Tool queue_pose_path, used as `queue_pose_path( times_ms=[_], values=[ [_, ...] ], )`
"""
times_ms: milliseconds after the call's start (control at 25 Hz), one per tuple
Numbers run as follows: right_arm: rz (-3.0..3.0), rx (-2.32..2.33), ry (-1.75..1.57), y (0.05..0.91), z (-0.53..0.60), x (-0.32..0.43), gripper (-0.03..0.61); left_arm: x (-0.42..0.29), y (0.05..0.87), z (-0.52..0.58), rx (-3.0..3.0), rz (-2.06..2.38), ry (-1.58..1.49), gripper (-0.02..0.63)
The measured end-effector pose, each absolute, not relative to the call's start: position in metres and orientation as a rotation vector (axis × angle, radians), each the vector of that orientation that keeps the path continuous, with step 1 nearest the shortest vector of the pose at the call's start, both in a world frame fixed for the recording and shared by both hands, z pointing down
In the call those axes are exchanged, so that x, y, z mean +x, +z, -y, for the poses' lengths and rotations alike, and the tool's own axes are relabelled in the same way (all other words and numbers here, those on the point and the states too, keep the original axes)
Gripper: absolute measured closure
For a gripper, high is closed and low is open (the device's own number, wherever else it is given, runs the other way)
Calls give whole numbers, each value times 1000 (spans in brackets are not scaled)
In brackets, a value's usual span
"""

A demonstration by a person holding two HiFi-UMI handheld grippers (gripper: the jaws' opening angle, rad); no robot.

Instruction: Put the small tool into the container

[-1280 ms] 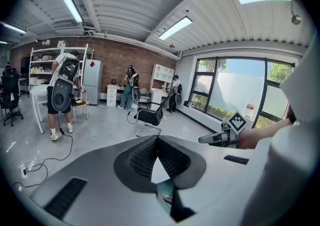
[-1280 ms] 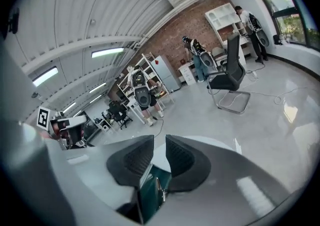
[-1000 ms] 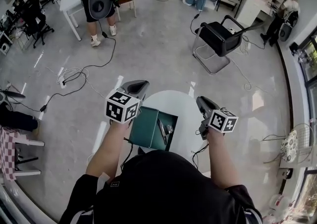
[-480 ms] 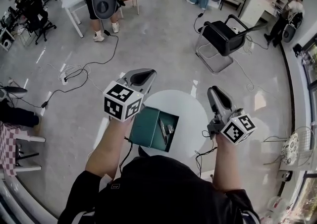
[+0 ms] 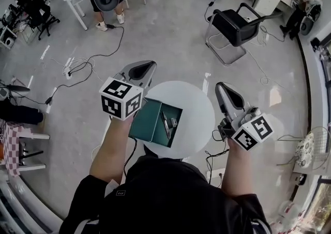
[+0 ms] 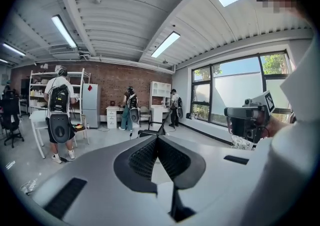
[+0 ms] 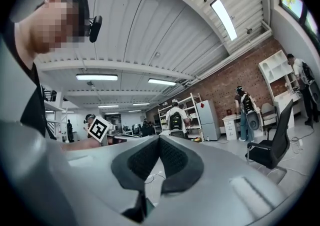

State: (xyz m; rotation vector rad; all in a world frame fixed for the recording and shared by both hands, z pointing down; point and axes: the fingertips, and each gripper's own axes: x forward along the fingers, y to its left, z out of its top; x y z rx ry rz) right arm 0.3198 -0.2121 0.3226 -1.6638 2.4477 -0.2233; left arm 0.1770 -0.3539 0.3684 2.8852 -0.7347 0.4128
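My right gripper (image 7: 159, 138) has its jaws pressed together with nothing between them. I see a marker cube (image 7: 100, 129) at nine o'clock, a black chair (image 7: 274, 145) at four, and a person with a backpack (image 7: 245, 106) at three beside a white desk (image 7: 231, 119)

This looks like a robotics lab in an open, workshop-like room. Around the round white table (image 5: 199, 108) the polished grey floor (image 5: 165, 36) spreads wide, with loose cables (image 5: 77, 67) trailing off to one side and a black chair (image 5: 235, 23) beyond it. Farther from the table are a brick wall (image 6: 115, 77), white shelving (image 6: 40, 82) and people wearing backpack rigs (image 6: 59, 105), all under ceiling strip lights (image 6: 64, 30).
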Motion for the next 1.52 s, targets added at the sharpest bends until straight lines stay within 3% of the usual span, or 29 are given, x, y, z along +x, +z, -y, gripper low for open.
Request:
queue_pose_path(
  times_ms=[680,1520],
  values=[
    [-2406,-1809,-67,315,190,308,571,149,362,321,2943,776,451,607],
    [-2445,-1847,-110,321,210,254,571,89,355,331,2917,835,339,607]
  ],
)
